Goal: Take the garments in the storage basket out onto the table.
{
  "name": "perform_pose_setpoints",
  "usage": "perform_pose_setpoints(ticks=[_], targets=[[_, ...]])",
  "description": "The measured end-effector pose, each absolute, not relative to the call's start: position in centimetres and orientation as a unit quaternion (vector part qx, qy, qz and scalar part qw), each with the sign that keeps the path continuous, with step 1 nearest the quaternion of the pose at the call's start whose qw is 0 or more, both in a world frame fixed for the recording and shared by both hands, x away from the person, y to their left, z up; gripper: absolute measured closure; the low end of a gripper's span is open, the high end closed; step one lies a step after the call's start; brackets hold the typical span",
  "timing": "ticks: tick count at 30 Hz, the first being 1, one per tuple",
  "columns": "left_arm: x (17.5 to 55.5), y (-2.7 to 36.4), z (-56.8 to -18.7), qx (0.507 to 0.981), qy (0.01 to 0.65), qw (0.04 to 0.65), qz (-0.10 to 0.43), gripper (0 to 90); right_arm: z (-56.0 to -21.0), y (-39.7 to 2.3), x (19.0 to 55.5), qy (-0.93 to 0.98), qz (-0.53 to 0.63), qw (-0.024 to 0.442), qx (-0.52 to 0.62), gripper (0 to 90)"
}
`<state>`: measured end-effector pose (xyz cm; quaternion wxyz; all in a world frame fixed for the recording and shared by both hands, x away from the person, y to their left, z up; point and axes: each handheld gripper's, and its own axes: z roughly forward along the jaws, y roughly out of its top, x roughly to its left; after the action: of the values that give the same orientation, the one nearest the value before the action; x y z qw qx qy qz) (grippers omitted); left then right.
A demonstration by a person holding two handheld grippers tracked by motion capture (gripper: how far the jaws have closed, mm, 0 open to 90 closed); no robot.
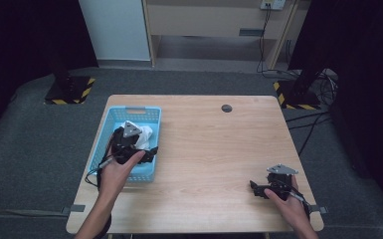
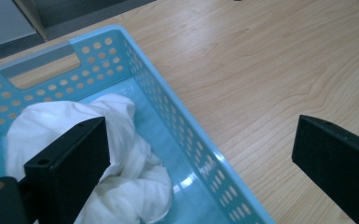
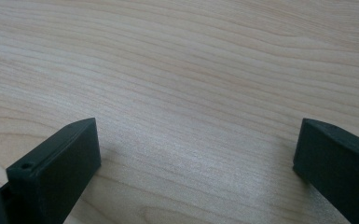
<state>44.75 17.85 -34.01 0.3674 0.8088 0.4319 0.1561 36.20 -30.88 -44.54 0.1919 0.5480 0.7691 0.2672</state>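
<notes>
Blue basket's [image 2: 186,135] wall sits between spread left tongs [image 2: 200,154].

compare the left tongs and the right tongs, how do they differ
The left tongs hover at the blue basket, straddling its wall, one jaw over the white cloth; the right tongs sit over bare table. The left are nearer the table's middle depth, the right near its front edge. Both are open and hold nothing.

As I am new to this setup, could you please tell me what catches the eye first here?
The light blue basket at the table's left side stands out, with a crumpled white cloth lying inside it. The left gripper hovers over it, jaws wide open, one jaw over the cloth. The right gripper sits near the front right corner, also open.
</notes>
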Motion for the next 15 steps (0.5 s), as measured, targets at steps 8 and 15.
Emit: perform_pose_setpoints(ticks=[8,15], targets=[[45.2,19.8,-34.5,0.802,0.447,0.365,0.155,3.0,-44.5,-30.9,36.2,0.769,0.267,0.192,0.548,0.4],[45.6,21.4,-35.0,0.8,0.456,0.36,0.147,3.0,-44.5,-30.9,36.2,0.769,0.267,0.192,0.548,0.4]])
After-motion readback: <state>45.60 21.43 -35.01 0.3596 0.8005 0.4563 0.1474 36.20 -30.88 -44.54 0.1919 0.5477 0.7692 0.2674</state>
